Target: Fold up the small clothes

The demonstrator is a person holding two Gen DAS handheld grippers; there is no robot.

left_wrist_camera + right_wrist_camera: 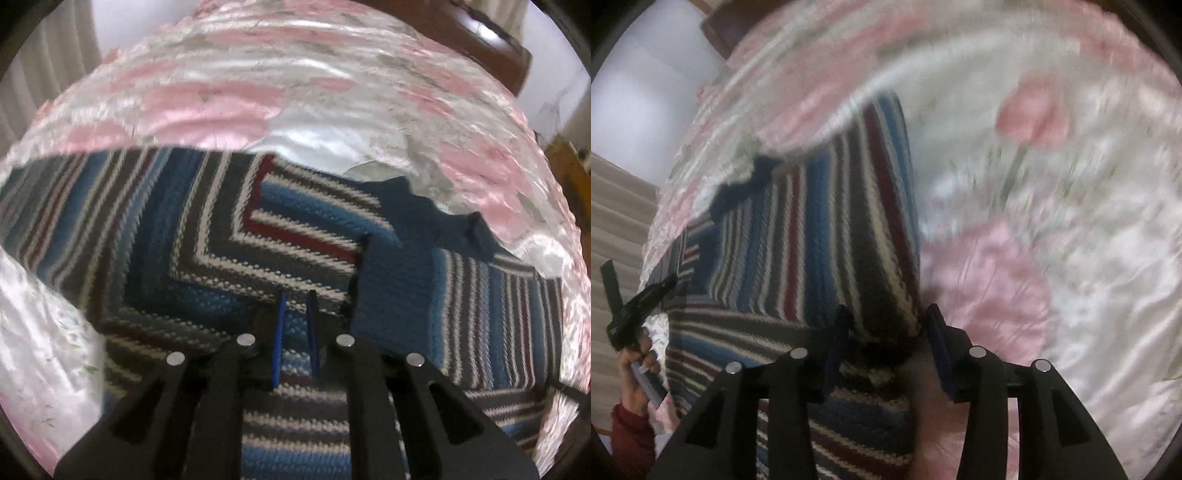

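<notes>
One striped knit sweater (192,229) on pink-and-white bedspread (229,96), left gripper (297,332) jaws nearly closed, empty, right gripper (886,347) jaws spread around sleeve fold

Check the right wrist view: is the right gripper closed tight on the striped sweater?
No: the right gripper stands open, its blue fingers apart on either side of a fold of the striped sweater.

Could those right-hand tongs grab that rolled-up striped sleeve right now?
Probably yes. The right tongs are open, one finger on either side of the striped sweater's sleeve, and nothing lies between them. Closing should catch its end, though the view is blurred.
</notes>
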